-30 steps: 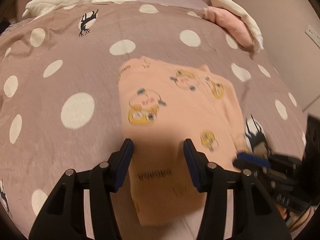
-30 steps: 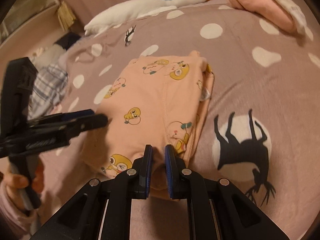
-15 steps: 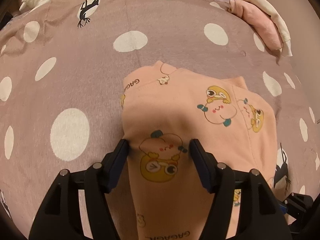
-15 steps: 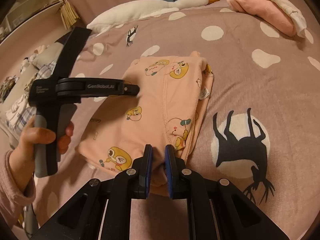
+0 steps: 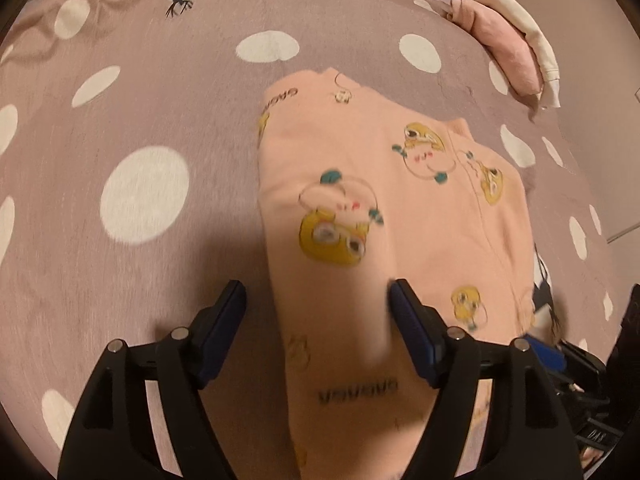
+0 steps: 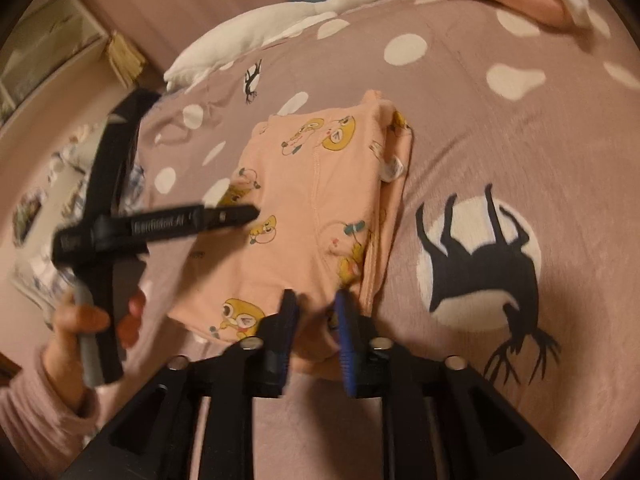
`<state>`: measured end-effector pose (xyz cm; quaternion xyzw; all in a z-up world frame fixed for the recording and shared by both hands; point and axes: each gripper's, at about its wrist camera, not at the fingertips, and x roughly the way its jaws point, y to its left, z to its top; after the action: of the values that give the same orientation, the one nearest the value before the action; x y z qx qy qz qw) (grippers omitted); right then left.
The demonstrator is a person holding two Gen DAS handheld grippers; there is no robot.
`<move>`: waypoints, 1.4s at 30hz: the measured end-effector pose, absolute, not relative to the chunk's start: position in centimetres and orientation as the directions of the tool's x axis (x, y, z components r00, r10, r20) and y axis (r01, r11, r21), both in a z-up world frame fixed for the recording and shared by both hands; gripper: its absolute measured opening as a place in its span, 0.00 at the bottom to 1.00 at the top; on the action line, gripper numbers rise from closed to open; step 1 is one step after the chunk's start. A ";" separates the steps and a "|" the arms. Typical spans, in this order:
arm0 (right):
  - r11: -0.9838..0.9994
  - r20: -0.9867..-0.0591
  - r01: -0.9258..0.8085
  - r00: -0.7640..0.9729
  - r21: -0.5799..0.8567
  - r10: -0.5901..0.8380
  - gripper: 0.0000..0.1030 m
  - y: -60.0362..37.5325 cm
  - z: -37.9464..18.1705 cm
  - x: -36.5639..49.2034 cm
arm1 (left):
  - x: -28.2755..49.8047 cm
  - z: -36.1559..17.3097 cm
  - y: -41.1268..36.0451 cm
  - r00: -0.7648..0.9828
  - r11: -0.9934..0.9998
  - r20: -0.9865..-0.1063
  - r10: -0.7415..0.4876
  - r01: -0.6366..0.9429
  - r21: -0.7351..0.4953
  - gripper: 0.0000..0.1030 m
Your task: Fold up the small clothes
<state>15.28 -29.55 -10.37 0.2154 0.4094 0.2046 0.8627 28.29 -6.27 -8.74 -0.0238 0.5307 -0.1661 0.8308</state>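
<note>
garment (image 5: pixel 384 208) under left gripper (image 5: pixel 318 308), jaws opening

Under both of your grippers spreads a mauve bedspread (image 6: pixel 500 152) dotted with white spots. Just right of your right gripper's fingers it shows a black deer silhouette on a white disc (image 6: pixel 478 264). Far ahead of that gripper lies a white goose plush (image 6: pixel 288 20) with an orange beak. Ahead and to the right sits a folded pink and cream pile (image 5: pixel 508 44).
</note>
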 end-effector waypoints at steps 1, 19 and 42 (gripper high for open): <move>0.815 -0.608 -0.176 0.584 0.552 0.538 0.34 -29.8 -10.3 15.0 | 27.9 -8.6 -6.1 0.375 0.942 -0.874 -0.308 0.247 -0.225 0.72; 0.793 -0.624 -0.036 0.595 0.608 0.506 0.58 -32.9 -9.8 15.3 | 26.1 -8.2 -5.2 0.234 0.878 -0.858 -0.458 0.271 -0.395 0.72; 0.718 -0.602 0.003 0.548 0.696 0.581 0.59 -32.4 -11.1 19.5 | 27.6 -9.2 -5.3 0.221 0.829 -0.803 -0.553 0.245 -0.503 0.77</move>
<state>19.52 -32.42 -11.06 0.3310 0.4410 0.1770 0.8152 27.62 -5.33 -9.20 -0.1354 0.5677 -0.2592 0.7695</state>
